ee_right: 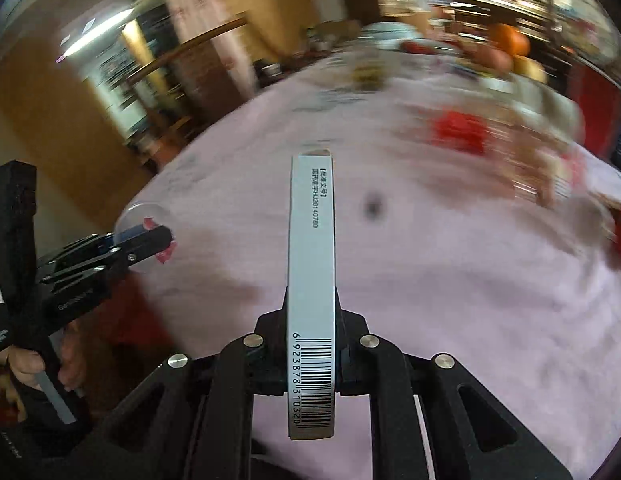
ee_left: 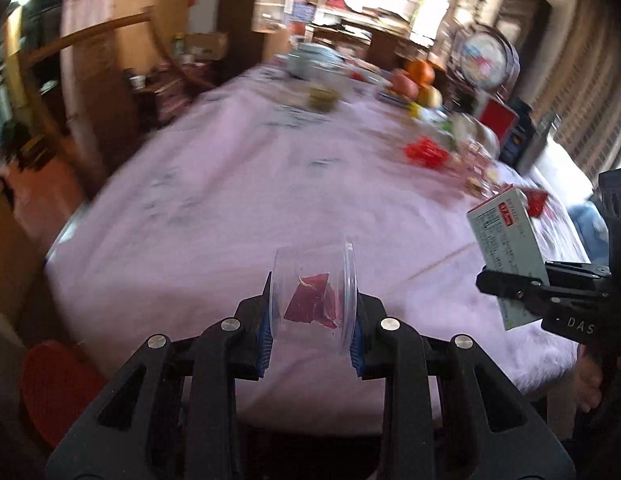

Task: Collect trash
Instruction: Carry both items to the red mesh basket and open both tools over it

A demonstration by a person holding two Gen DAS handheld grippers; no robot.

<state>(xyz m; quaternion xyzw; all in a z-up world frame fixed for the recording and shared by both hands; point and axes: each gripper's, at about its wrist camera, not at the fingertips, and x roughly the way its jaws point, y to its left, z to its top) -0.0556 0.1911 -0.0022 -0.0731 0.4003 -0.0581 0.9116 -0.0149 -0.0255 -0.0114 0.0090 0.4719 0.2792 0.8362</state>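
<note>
Between pads of left hand-held gripper (ee_left: 312,320): clear plastic cup (ee_left: 314,292) lying sideways, red wrapper scrap (ee_left: 312,304) loose inside, pink-clothed counter (ee_left: 230,208) below. Right hand-held gripper (ee_right: 310,344) clamping narrow faces of slim grey carton (ee_right: 311,280), most of it sticking out past fingertips. Risks: cup mouth tipping, scrap sliding out; thin cup wall buckling and slipping; long carton pivoting in grip or snagging counter clutter ahead.

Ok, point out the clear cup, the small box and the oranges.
Clear cup (ee_left: 310,296), left wrist view, its see-through wall.
Small box (ee_right: 311,264), right wrist view, its narrow printed side.
Oranges (ee_left: 419,71), left wrist view, topmost fruit.
</note>
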